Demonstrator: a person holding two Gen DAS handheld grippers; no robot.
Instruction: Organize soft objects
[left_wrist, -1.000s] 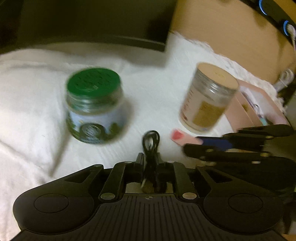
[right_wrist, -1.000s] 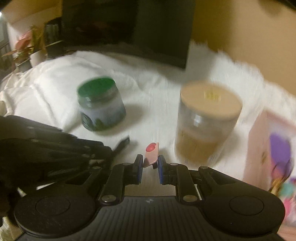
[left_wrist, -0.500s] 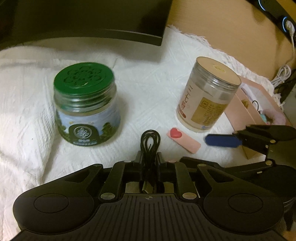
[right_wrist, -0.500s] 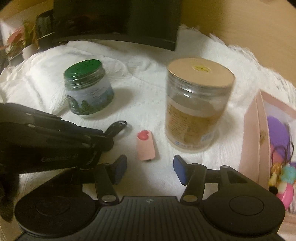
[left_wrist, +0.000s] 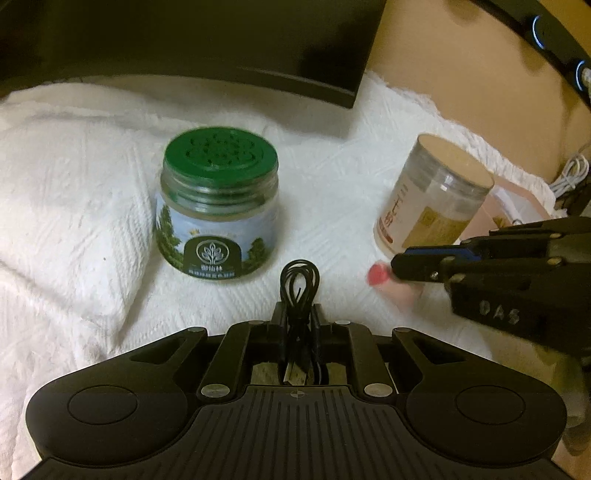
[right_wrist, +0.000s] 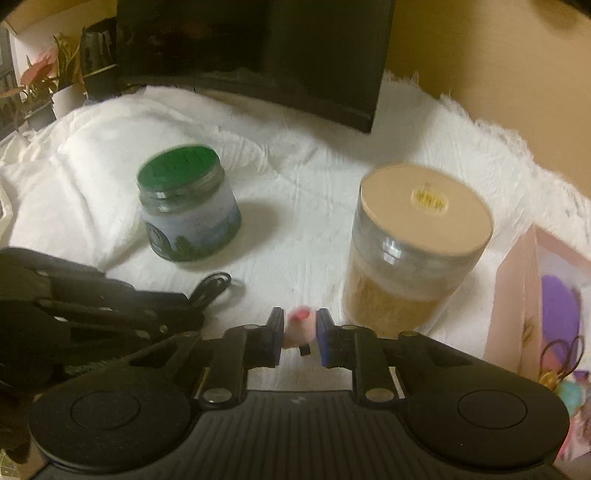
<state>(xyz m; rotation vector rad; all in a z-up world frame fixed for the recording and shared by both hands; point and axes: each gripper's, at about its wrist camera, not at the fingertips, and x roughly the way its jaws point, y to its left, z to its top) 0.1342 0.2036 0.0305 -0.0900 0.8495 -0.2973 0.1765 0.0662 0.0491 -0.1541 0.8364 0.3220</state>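
Pink eraser (right_wrist: 300, 326) (heart end forward) is clamped in right gripper (right_wrist: 300, 334) jaws; only the left view shows left gripper (left_wrist: 298, 321) jaws clamped on a lengthwise black cable (left_wrist: 299, 284).

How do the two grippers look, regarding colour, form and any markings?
Both are matte black plastic. Each has a ribbed central body, two rounded lobes with circular discs, and silver rivets on the finger links. The right gripper has blue pads; its side shows faint letters, apparently "DAS". The left gripper looks alike. No sleeves visible.

black ribbed claw (right_wrist: 299, 334), blue pads (right_wrist: 322, 332), silver screws.
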